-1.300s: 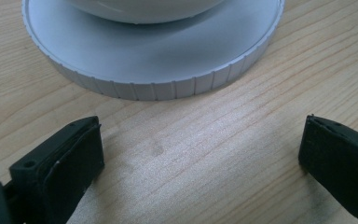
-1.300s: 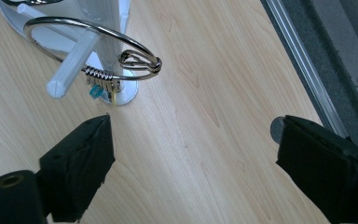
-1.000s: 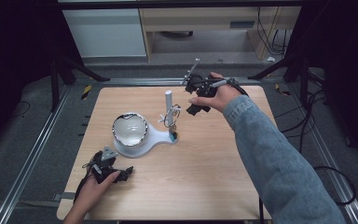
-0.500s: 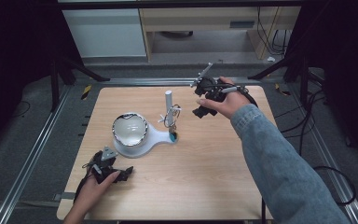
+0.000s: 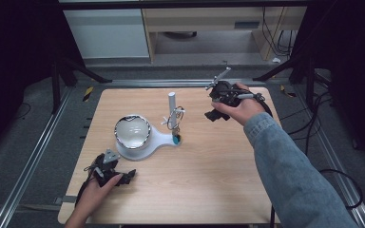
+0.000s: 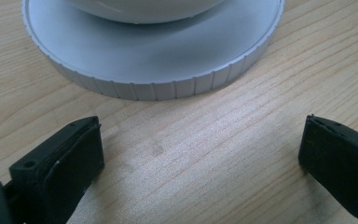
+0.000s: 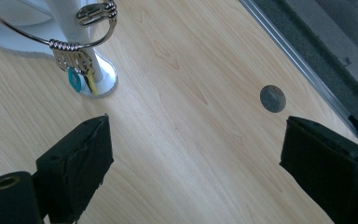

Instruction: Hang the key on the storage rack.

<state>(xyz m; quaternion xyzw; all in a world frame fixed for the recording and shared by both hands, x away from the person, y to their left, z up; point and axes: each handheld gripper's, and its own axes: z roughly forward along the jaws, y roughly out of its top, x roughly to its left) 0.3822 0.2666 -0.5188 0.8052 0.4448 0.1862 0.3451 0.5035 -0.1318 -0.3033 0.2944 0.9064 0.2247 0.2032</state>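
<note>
While the right tool [image 5: 217, 105] is held wide open and empty (nothing gripped), the key ring [image 7: 80, 52] hangs ahead to its left and is best approached slowly, squarely.

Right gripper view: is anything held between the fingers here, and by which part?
Nothing is held. The right gripper is open over bare table, with the key ring on the white stand well clear of its fingers.
</note>
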